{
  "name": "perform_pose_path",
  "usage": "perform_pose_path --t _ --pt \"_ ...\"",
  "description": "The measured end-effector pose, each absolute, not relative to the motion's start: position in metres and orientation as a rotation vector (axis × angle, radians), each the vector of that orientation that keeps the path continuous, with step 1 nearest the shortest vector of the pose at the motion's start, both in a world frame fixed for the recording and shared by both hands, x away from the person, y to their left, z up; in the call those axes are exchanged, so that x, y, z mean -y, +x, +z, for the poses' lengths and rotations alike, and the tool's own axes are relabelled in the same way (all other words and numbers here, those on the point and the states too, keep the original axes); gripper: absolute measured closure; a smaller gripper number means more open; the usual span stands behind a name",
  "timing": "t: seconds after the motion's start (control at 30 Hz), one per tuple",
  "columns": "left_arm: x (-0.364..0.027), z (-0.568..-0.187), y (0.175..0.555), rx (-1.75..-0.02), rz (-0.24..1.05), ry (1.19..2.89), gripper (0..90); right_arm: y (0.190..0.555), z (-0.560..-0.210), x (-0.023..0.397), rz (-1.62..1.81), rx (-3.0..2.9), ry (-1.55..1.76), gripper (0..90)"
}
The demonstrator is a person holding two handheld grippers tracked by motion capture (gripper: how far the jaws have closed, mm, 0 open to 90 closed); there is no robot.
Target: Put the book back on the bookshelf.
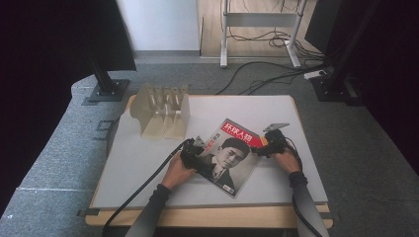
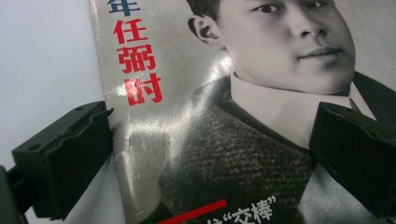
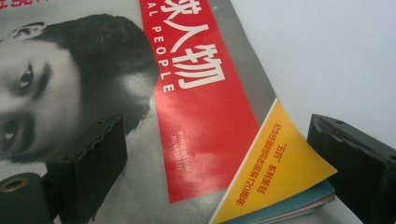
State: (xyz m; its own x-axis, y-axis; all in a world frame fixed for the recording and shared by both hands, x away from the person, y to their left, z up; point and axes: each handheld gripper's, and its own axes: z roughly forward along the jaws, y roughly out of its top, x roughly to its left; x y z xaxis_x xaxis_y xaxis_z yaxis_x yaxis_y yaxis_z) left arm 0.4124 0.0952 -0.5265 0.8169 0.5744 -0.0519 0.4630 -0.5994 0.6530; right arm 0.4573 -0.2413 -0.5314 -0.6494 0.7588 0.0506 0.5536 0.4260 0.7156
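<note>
A magazine [image 1: 231,155] with a black-and-white portrait cover and a red title band lies flat and askew on the white table [image 1: 138,168]. My left gripper [image 1: 196,149] is open at the magazine's left edge. In the left gripper view its jaws stand wide apart, one at the cover's edge [image 2: 109,154] and one over the cover [image 2: 261,93]. My right gripper [image 1: 261,148] is open at the magazine's upper right corner. In the right gripper view the yellow corner [image 3: 285,163], slightly lifted off the pages beneath, lies between the spread jaws.
A beige slotted rack [image 1: 163,111] stands at the table's back left. A black stand base [image 1: 106,91] sits on the floor beyond the left corner, another [image 1: 336,86] at the far right. Cables [image 1: 267,74] run across the grey carpet behind the table.
</note>
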Motion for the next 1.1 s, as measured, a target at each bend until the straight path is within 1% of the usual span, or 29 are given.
perform_pose_path --t 0.17,0.4,0.57,0.73,0.97,1.1 --pt "-0.102 -0.526 0.403 -0.754 0.208 2.319 0.0 0.447 -0.533 0.238 1.065 -2.399 1.124 5.5" --pt "-0.114 -0.524 0.383 -0.742 0.193 2.354 0.0 0.419 -0.534 0.226 1.077 -2.389 1.115 5.3" --pt "-0.122 -0.525 0.368 -0.741 0.198 2.340 0.0 0.405 -0.534 0.219 1.080 -2.394 1.107 5.3" --pt "-0.125 -0.526 0.361 -0.742 0.204 2.324 0.0 0.399 -0.530 0.216 1.037 -2.408 1.122 5.1" --pt "-0.127 -0.526 0.357 -0.748 0.211 2.321 0.0 0.372 -0.520 0.231 0.994 -2.332 1.146 2.4" --pt "-0.126 -0.526 0.353 -0.756 0.218 2.318 0.0 0.357 -0.526 0.239 0.971 -2.340 1.151 2.3"
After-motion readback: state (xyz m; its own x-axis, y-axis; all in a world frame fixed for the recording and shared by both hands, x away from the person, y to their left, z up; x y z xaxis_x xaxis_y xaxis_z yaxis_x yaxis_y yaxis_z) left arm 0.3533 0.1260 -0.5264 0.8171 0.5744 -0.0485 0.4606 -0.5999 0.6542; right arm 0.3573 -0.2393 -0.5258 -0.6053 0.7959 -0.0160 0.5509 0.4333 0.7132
